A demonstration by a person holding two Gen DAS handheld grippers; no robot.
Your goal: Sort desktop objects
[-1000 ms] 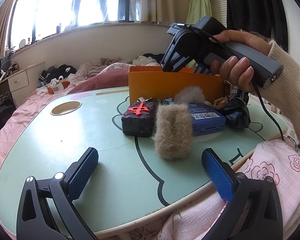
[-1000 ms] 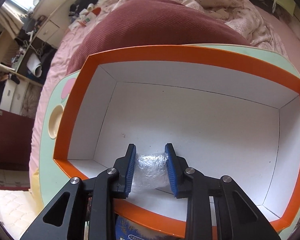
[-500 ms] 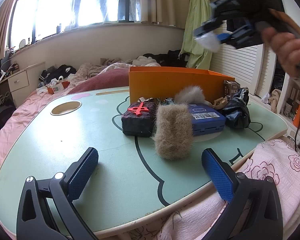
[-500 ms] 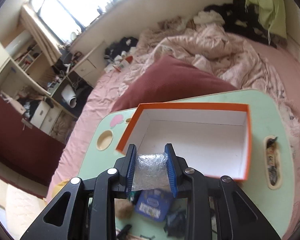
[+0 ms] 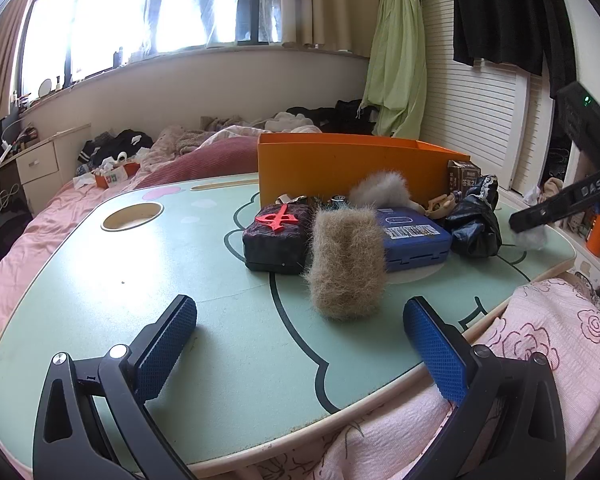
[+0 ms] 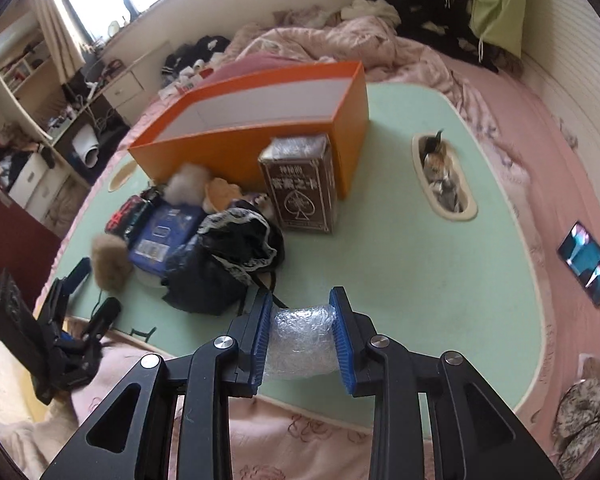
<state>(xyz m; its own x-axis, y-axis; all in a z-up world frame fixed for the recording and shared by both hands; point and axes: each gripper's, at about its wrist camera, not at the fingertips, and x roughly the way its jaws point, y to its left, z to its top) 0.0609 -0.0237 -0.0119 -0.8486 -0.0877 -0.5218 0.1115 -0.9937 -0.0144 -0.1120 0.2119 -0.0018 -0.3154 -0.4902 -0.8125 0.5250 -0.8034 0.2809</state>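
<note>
Green table (image 6: 420,264) crowded: orange box (image 6: 284,148), black bag (image 6: 224,264); right tool (image 6: 300,340) pinches bubble wrap (image 6: 300,344), left tool (image 5: 300,344) spread.

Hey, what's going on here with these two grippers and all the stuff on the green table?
A person is sorting clutter. The right gripper is shut on a bubble wrap wad, held above the table's near edge. The left gripper hangs open and empty before a tan fur piece. The orange box appears empty.

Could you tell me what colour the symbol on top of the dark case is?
Red, on the dark case; clearest in the left wrist view.
</note>
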